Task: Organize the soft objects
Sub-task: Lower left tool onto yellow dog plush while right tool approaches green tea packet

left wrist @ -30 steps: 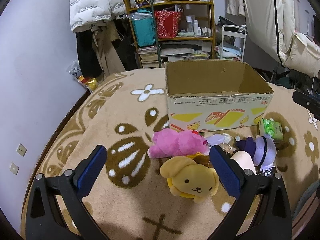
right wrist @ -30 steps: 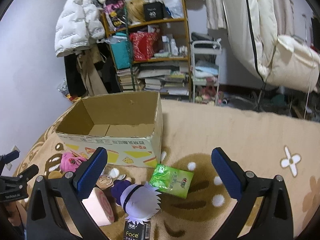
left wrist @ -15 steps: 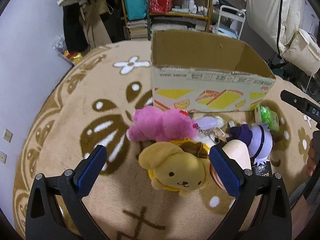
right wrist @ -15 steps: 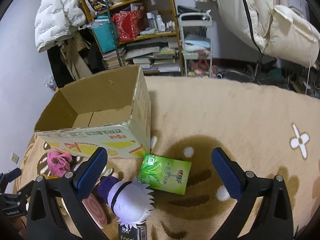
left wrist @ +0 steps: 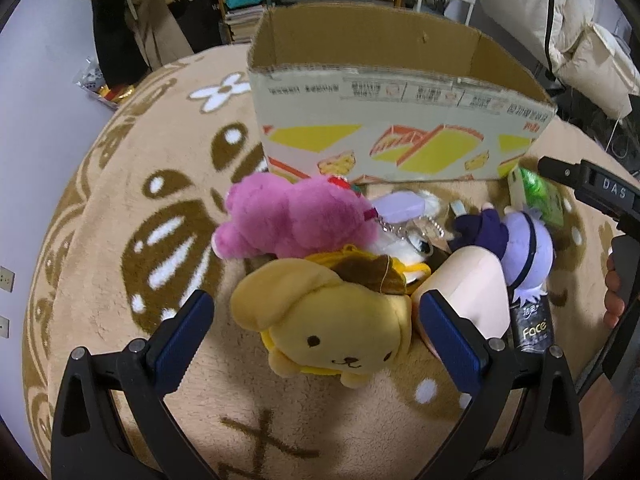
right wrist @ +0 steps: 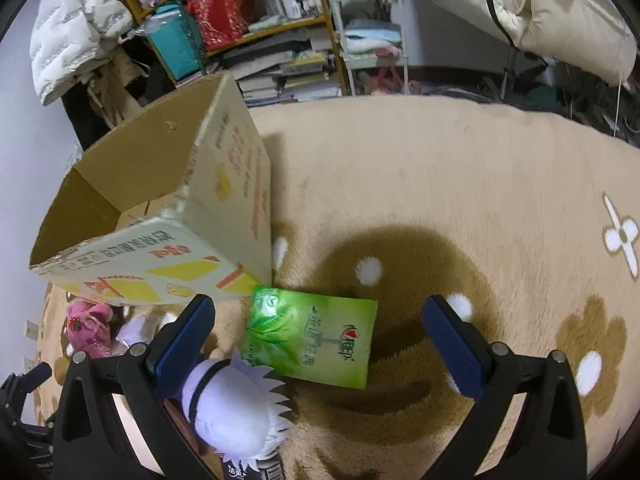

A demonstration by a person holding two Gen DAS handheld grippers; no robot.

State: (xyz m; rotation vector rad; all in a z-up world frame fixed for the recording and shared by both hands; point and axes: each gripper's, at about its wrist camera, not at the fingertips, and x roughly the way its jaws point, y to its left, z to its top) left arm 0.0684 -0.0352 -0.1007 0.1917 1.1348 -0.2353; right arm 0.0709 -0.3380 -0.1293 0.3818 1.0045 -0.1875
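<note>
A yellow dog plush [left wrist: 328,320] lies on the rug between the fingers of my open left gripper [left wrist: 316,336], which hangs just above it. Behind it lie a pink plush [left wrist: 292,216], a pale pink roll-shaped plush [left wrist: 476,280] and a purple-and-white doll [left wrist: 524,244]. The open cardboard box [left wrist: 400,120] stands behind them. In the right wrist view my right gripper [right wrist: 320,344] is open over a green tissue pack [right wrist: 316,340]; the white-haired doll [right wrist: 236,404] lies by its left finger, and the box [right wrist: 160,240] stands at the left.
A black "Face" packet [left wrist: 534,326] lies by the doll. A small white keychain toy [left wrist: 404,216] sits beside the pink plush. The right gripper's body and a hand [left wrist: 616,304] show at the right edge. Cluttered shelves [right wrist: 256,28] and a coat stand beyond the rug.
Both grippers have come down and forward toward the rug. The left one now straddles the yellow dog plush; the right one has closed in on the green tissue pack. No object has moved.
</note>
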